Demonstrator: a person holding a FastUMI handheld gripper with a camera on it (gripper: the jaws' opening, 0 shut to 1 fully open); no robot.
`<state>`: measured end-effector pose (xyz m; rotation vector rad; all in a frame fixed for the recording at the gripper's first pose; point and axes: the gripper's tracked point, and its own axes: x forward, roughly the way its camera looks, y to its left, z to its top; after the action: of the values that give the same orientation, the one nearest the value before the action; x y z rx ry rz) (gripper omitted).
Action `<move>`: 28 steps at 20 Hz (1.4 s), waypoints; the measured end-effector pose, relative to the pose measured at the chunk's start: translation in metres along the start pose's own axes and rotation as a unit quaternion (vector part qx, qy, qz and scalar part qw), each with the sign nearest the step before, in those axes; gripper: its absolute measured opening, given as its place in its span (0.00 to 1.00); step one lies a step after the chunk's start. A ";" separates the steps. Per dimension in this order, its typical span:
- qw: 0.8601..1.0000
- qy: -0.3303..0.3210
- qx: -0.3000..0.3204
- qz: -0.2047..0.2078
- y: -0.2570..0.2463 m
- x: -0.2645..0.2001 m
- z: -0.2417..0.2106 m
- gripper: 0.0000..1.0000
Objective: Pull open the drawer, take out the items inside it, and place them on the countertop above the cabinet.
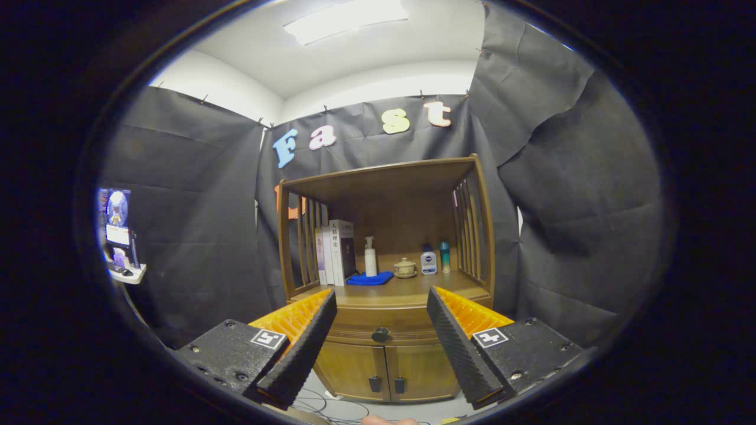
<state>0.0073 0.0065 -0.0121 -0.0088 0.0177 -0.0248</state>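
A brown wooden cabinet (384,360) stands ahead against the black cloth wall. Its drawer (381,323) is closed, with a dark round knob (381,334) in the middle of its front. The countertop (407,290) lies just above the drawer, under a slatted shelf frame. My gripper (381,301) is open, its two black ribbed fingers (304,345) spread wide with nothing between them. The knob sits beyond the fingers, in line with the gap. What lies inside the drawer is hidden.
On the countertop stand books (335,252), a white pump bottle (370,257), a blue cloth (370,278), a small lidded cup (405,267), a white bottle (429,261) and a teal bottle (444,257). Two lower doors (384,369) are shut. Cables (331,407) lie on the floor.
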 end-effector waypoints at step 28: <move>0.987 0.157 0.006 -0.032 0.007 0.195 -0.184 0.96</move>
<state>0.1991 0.0070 -0.1992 0.0057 0.3323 -0.0894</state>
